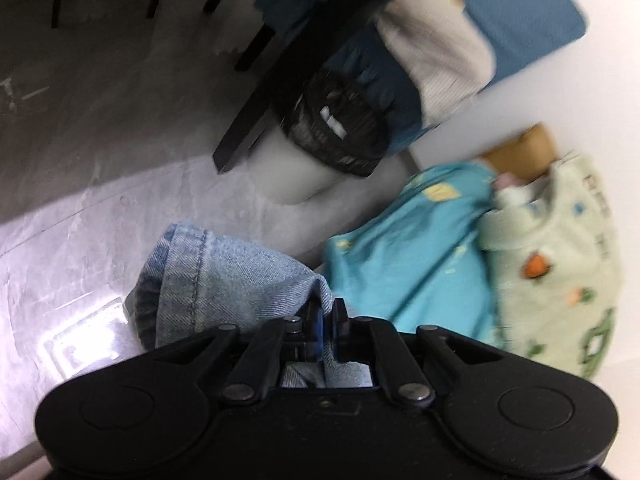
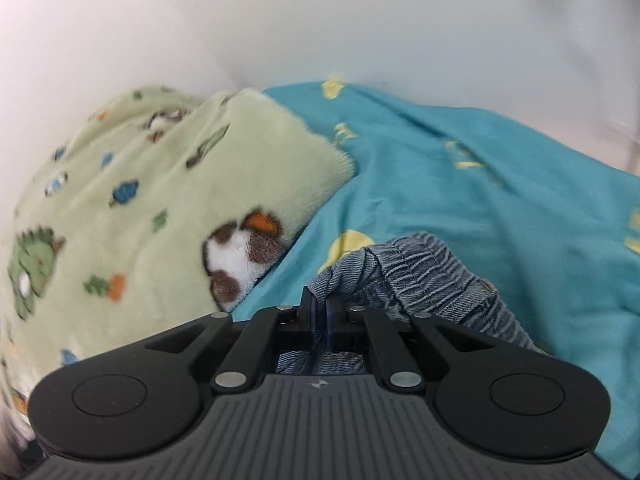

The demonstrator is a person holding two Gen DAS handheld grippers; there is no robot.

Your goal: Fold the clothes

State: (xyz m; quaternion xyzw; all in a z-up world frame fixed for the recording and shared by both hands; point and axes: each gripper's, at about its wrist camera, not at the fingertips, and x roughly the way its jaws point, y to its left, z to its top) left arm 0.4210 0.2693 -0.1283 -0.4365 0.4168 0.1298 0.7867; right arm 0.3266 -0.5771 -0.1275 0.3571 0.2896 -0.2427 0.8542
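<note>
Honestly my worry is the denim pulling out of one clamp while it's stretched between both hands, or dragging the teal shirt (image 2: 460, 176) off the white table (image 2: 320, 20), since the denim hangs right over that shirt. The shirt lies rumpled, with the green dinosaur fleece (image 2: 120, 200) touching its edge and partly overlapping it. The jeans (image 1: 224, 276) look light-wash and bunched, hem cuff on one end, gathered elastic waistband on the other. My left gripper (image 1: 326, 314) is clamped on the hem end, my right gripper (image 2: 322, 308) on the waistband.
</note>
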